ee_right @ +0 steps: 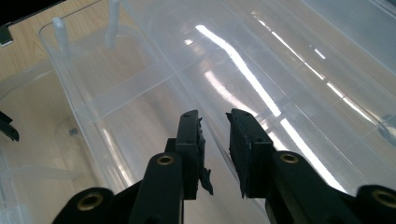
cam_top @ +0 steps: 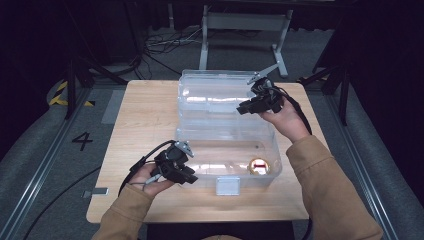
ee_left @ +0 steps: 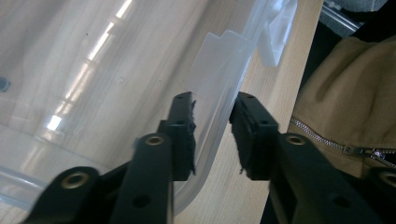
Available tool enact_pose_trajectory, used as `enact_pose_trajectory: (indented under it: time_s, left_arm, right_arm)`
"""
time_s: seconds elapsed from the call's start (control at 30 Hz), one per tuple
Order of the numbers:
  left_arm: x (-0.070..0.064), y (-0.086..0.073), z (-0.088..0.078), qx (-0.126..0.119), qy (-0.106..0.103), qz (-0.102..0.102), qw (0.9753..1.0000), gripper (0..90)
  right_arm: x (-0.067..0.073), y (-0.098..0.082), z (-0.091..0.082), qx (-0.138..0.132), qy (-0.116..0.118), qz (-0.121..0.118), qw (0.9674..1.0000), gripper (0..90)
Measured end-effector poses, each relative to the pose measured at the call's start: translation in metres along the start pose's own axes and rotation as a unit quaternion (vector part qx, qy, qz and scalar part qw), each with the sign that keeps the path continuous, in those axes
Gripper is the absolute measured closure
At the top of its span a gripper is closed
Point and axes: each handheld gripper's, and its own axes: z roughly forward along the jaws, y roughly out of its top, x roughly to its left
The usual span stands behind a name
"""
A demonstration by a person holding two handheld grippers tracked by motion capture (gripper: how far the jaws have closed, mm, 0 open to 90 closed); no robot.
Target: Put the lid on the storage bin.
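A clear plastic box [cam_top: 227, 150] stands open on the wooden table [cam_top: 145, 115], its lid [cam_top: 215, 92] raised behind it. A small round gold and red thing [cam_top: 259, 166] lies in the box's front right corner. My left gripper [cam_top: 189, 177] is at the box's front left corner. In the left gripper view its jaws [ee_left: 212, 126] straddle the front rim [ee_left: 219, 107], with the pads against it. My right gripper [cam_top: 245, 107] holds the lid's right edge. In the right gripper view the jaws [ee_right: 213, 135] are closed over the lid's [ee_right: 280, 56] clear wall.
A white latch [cam_top: 228, 186] sticks out from the box's front wall. The table ends close in front of it. A tan jacket sleeve [ee_left: 355, 93] is next to the left gripper. Cables and a metal stand [cam_top: 245, 22] lie on the floor beyond the table.
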Motion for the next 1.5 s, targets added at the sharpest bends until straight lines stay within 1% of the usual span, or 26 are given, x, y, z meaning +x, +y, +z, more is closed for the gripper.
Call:
enact_pose_trajectory:
  time_s: [0.17,0.3,0.37,0.43,0.57,0.63,0.83,0.87,0.97,1.0,1.03,1.3,1.5]
  left_arm:
    - [0.000,0.000,0.002,0.013,0.007,0.004,0.9999,74.4]
    - [0.001,-0.002,0.003,0.005,0.002,0.001,1.0000,74.6]
    - [0.002,-0.003,0.003,0.003,-0.003,-0.006,1.0000,74.4]
    - [0.003,-0.004,0.004,-0.002,-0.005,-0.010,0.9999,74.1]
    - [0.001,-0.004,0.007,0.001,0.004,-0.009,0.9999,74.1]
    - [0.001,-0.004,0.008,0.003,0.002,-0.013,0.9999,74.0]
    - [0.002,-0.005,0.009,0.002,0.000,-0.013,0.9999,73.9]
    - [0.003,-0.006,0.011,-0.004,-0.006,-0.020,0.9998,73.6]
    - [0.004,-0.007,0.014,-0.003,-0.006,-0.025,0.9997,73.0]
    - [0.005,-0.006,0.015,0.010,-0.004,-0.018,0.9998,73.1]
    - [0.004,-0.006,0.017,0.015,0.001,-0.018,0.9997,73.1]
    - [0.004,-0.007,0.017,0.014,0.000,-0.018,0.9998,73.3]
    - [0.005,-0.007,0.017,0.011,0.001,-0.013,0.9998,73.4]
  right_arm:
    - [0.001,-0.001,-0.001,0.002,0.004,0.002,1.0000,75.4]
    - [0.001,-0.001,-0.002,0.001,0.006,0.004,1.0000,75.8]
    - [0.001,-0.002,-0.002,0.001,0.005,0.004,1.0000,76.0]
    - [0.002,-0.002,-0.003,0.001,0.007,0.005,1.0000,76.1]
    - [0.004,-0.003,-0.005,0.000,0.007,0.004,1.0000,76.3]
    - [0.005,-0.004,-0.006,0.000,0.008,0.000,1.0000,76.4]
    - [0.011,-0.006,-0.011,-0.001,0.009,-0.005,1.0000,76.9]
    - [0.012,-0.006,-0.012,-0.001,0.008,-0.006,0.9999,77.0]
    - [0.014,-0.007,-0.013,-0.002,0.008,-0.010,0.9999,77.1]
    - [0.015,-0.007,-0.013,-0.001,0.010,-0.009,0.9999,77.1]
    - [0.015,-0.007,-0.014,-0.001,0.009,-0.010,0.9999,77.1]
    - [0.021,-0.010,-0.018,0.000,0.010,-0.013,0.9999,77.6]
    - [0.025,-0.012,-0.021,-0.001,0.010,-0.019,0.9998,77.8]
